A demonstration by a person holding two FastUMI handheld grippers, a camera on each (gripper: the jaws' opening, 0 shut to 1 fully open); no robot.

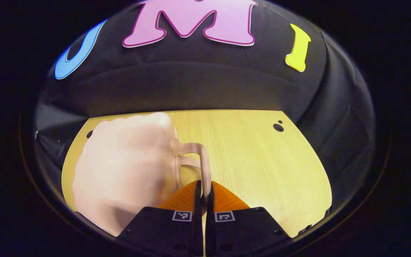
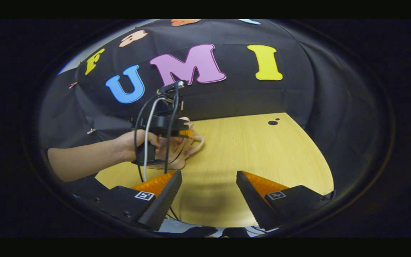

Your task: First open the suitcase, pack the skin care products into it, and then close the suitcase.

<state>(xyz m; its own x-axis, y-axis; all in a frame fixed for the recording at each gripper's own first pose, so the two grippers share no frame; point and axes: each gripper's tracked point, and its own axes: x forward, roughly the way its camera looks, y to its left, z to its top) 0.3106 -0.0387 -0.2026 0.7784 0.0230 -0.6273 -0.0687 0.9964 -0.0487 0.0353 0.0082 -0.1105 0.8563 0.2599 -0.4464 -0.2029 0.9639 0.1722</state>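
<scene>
A small pale pink suitcase lies closed on the wooden table, left of centre in the left gripper view. Its thin pink handle sticks out to the right, and my left gripper is shut on that handle, orange fingers pressed together around it. In the right gripper view the same suitcase sits at the table's left, with the left gripper on its handle and a hand holding that gripper. My right gripper hovers open over bare table, well apart from the suitcase.
The table has a dark round hole near its far right corner. Black cloth walls stand close behind and to the right. Cables hang from the left gripper beside the suitcase.
</scene>
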